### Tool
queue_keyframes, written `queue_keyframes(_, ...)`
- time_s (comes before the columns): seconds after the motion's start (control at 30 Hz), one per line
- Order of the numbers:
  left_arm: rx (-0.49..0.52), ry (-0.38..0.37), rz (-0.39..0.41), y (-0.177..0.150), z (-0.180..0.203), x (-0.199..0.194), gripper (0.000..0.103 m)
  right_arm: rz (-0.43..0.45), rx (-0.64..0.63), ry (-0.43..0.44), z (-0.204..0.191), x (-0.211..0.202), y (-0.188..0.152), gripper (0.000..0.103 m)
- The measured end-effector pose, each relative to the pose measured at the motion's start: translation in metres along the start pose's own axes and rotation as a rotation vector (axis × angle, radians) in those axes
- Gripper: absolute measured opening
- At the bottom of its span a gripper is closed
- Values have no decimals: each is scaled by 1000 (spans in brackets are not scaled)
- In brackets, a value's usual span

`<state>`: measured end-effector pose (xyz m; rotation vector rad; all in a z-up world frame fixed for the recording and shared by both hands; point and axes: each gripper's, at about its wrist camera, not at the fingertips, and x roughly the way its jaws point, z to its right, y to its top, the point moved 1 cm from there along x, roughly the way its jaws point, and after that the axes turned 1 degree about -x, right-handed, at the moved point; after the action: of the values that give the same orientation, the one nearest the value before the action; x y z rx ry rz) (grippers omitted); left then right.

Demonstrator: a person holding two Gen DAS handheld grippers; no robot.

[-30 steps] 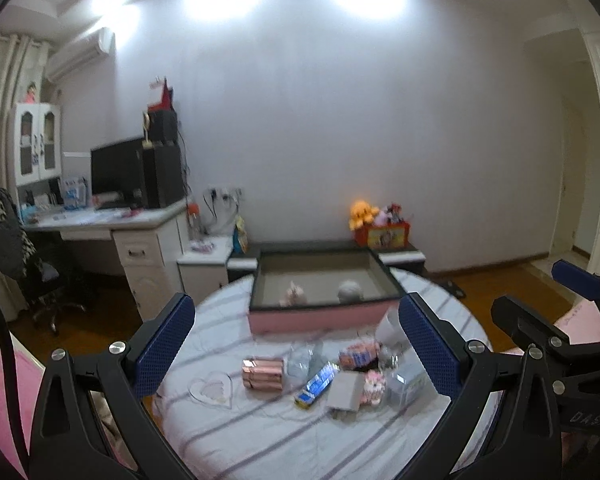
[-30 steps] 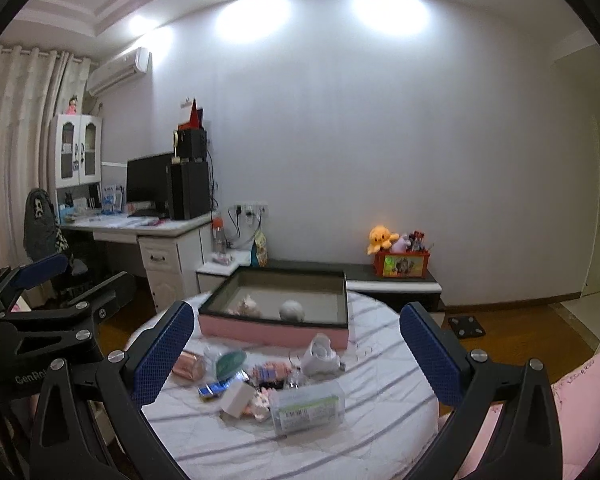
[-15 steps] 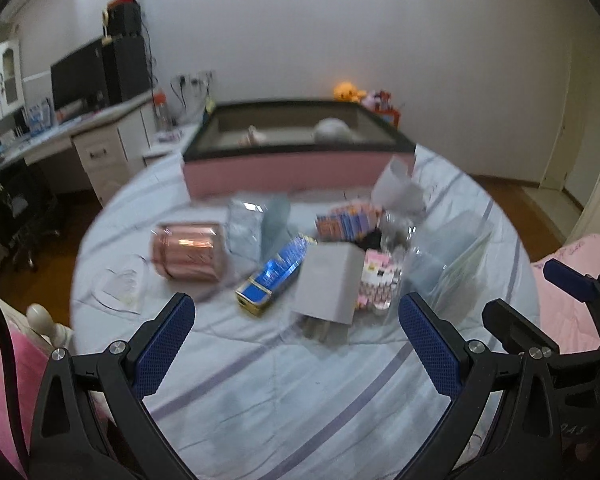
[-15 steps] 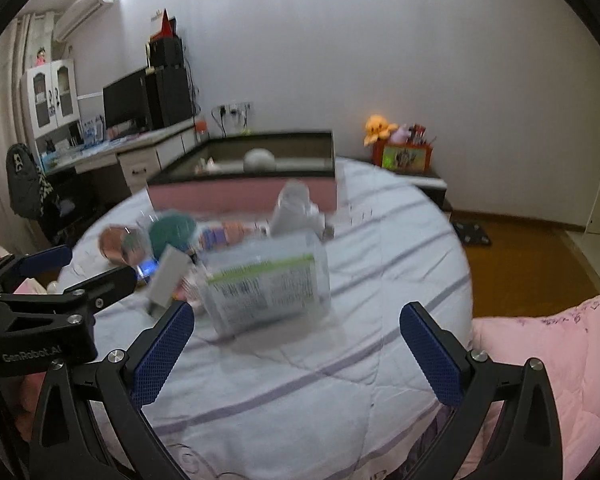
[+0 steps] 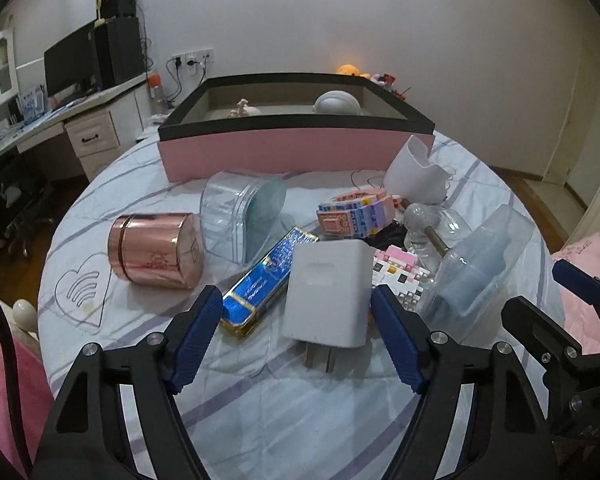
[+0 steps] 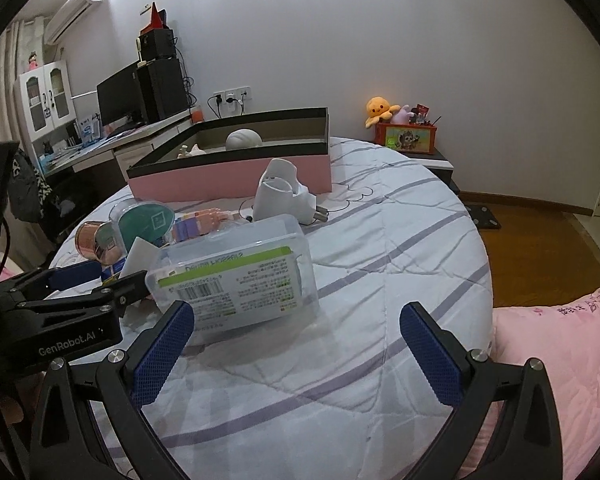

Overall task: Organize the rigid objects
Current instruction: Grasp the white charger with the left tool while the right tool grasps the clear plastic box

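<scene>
A pile of objects lies on a round table with a striped cloth [image 5: 300, 420]. My left gripper [image 5: 296, 332] is open, its fingers on either side of a white charger plug [image 5: 328, 292]. Beside the plug lie a blue and gold box [image 5: 268, 280], a rose-gold tin [image 5: 156, 250], a clear heart-shaped box [image 5: 240, 216], a pink brick block [image 5: 356, 214] and a white holder [image 5: 416, 174]. My right gripper [image 6: 296, 344] is open, just in front of a clear plastic box with a green label [image 6: 236, 276]. A pink tray with a black rim [image 5: 296, 148] stands behind.
The tray [image 6: 228, 176] holds a white round object [image 6: 242, 138] and a small figure [image 6: 190, 152]. A desk with a monitor [image 5: 72, 64] stands at the left. Pink bedding [image 6: 560, 344] lies at the right. The left gripper's body [image 6: 60, 320] shows in the right wrist view.
Both grippers have come down and forward from high above to close over the table. The left one now straddles the white plug; the right one nears the clear labelled box.
</scene>
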<state>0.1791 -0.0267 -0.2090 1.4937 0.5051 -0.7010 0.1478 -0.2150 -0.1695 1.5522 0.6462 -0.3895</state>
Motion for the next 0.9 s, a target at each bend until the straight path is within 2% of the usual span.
queue_keyframes(0.07,12,-5,3,0,2,2,76,-8,2,-1,1,4,1,103)
queue_keyframes(0.1,17,-7,8,0,3,2,70,-14,3,1,1,6,2,103)
queue_keyframes(0.13,21,-12,14,1,4,2,57,-19,3,1,2,8,3,103)
queue_keyframes(0.17,27,-24,18,1,5,1,48,-24,5,6,1,11,4,103)
queue_keyframes(0.2,31,-34,14,2,5,0,43,-28,5,8,1,12,5,103)
queue_keyframes(0.4,6,-84,15,2,-4,-10,43,-31,-18,59,-8,12,10,103)
queue_keyframes(0.57,6,-68,47,5,-15,-23,43,-42,-38,83,-17,19,14,103)
queue_keyframes(0.73,-10,-68,25,3,-22,-17,43,-63,-42,122,-24,30,22,103)
queue_keyframes(0.9,-8,-68,29,3,-20,-17,43,-113,-43,111,-28,45,21,103)
